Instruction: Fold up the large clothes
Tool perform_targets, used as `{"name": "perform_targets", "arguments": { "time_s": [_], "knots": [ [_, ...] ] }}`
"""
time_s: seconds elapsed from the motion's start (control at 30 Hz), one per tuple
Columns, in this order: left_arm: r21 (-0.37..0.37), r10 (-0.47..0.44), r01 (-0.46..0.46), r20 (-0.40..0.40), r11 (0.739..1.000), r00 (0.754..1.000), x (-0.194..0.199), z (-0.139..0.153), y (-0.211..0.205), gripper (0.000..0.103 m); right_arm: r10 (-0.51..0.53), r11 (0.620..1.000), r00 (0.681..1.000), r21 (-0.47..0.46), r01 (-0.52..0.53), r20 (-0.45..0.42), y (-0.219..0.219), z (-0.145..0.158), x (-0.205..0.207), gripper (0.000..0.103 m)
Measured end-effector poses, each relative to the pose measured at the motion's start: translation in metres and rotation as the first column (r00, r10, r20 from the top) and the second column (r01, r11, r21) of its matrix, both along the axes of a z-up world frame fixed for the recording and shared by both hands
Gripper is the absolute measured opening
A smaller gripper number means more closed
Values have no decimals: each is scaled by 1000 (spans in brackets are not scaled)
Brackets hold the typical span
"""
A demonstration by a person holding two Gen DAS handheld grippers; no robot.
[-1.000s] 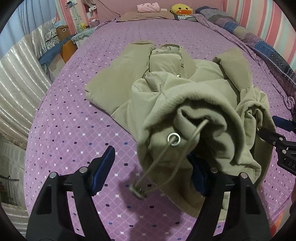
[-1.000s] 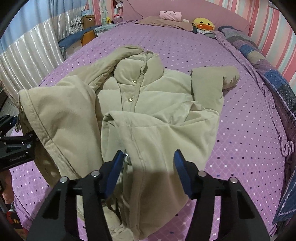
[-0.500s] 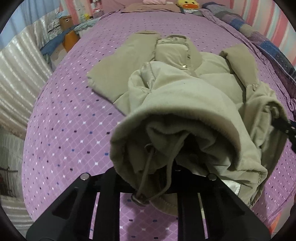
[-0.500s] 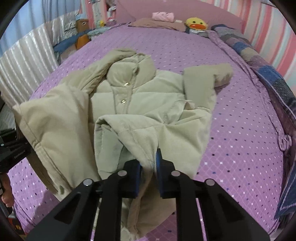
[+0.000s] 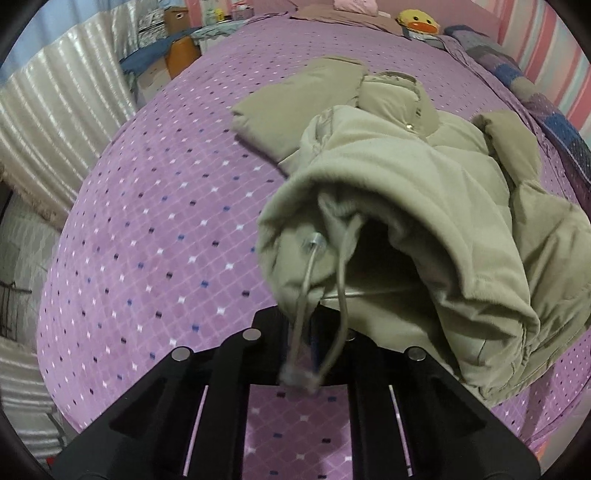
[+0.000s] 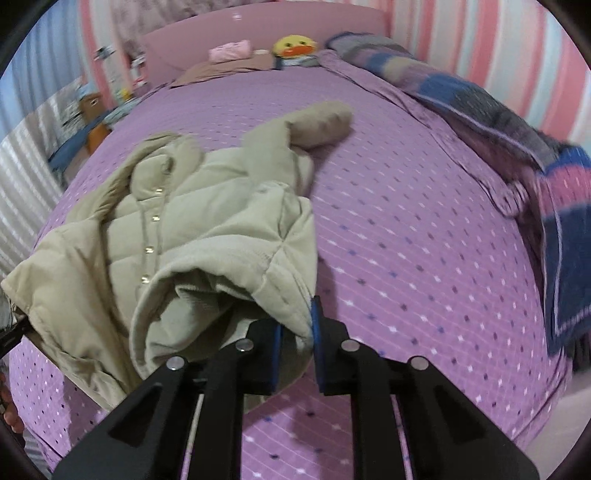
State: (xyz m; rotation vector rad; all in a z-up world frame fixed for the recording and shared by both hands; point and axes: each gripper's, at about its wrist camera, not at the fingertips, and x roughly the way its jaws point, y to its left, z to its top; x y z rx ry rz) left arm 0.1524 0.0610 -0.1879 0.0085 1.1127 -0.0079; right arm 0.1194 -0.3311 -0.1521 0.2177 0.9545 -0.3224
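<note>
A beige padded jacket (image 5: 406,177) lies front up on the purple dotted bed (image 5: 166,229), collar toward the pillows. My left gripper (image 5: 317,328) is shut on the jacket's bottom hem at its left corner and holds it lifted; a drawstring (image 5: 306,306) dangles over the fingers. My right gripper (image 6: 297,332) is shut on the hem's right corner (image 6: 291,306), also lifted off the bed. The jacket (image 6: 207,221) bunches up between the two grips, its snap placket and collar showing. The right sleeve (image 6: 317,125) lies out on the bed.
Pillows and a yellow duck plush (image 6: 295,46) sit at the head of the bed. A striped blue and purple blanket (image 6: 517,147) runs along the bed's right side. A shiny curtain (image 5: 55,122) and boxes (image 5: 181,22) stand to the left.
Both grippers went from open beside the hem to shut on it, then lifted it and carried it forward toward the collar. The lower jacket now bunches over the chest.
</note>
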Motion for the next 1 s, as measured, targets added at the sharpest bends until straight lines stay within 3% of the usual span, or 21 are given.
{"name": "perform_targets", "arguments": {
  "time_s": [0.2, 0.23, 0.27, 0.33, 0.43, 0.57, 0.63, 0.7, 0.8, 0.87, 1.0],
  "knots": [
    [-14, 54, -54, -15, 998, 998, -10, -19, 26, 7, -84, 995, 996, 49, 85, -27, -38, -39, -22, 14],
    [-3, 57, -57, -20, 998, 998, -10, -25, 28, 7, -93, 994, 995, 57, 95, -33, -42, -45, -26, 14],
    [42, 73, -72, -21, 997, 997, -10, -32, 29, 0, -102, 993, 994, 61, 105, -44, -47, -52, -28, 14],
    [89, 91, -89, -20, 992, 996, -8, -44, 33, 0, -122, 989, 989, 71, 128, -80, -56, -70, -32, 14],
    [2, 125, -126, -63, 992, 990, -6, -62, 52, 0, -136, 985, 980, 88, 149, -143, -67, -105, -35, 13],
    [16, 112, -112, -49, 994, 992, -10, -63, 60, 0, -106, 984, 984, 127, 124, -146, -73, -119, -46, 14],
    [19, 80, -79, -31, 997, 996, -12, -55, 57, 16, -102, 985, 987, 126, 117, -122, -76, -109, -49, 17],
    [49, 51, -52, 7, 997, 999, -10, -47, 49, 60, -102, 984, 990, 135, 115, -99, -80, -99, -53, 18],
    [63, 5, -8, 44, 998, 999, -4, -38, 40, 69, -105, 982, 992, 148, 114, -71, -89, -84, -59, 25],
    [54, -28, 25, 42, 998, 999, 6, -36, 32, 73, -108, 984, 993, 137, 114, -53, -91, -74, -60, 37],
    [71, -85, 82, 30, 994, 996, 22, -37, 22, 79, -87, 989, 995, 118, 92, -41, -88, -63, -62, 40]
  ]
}}
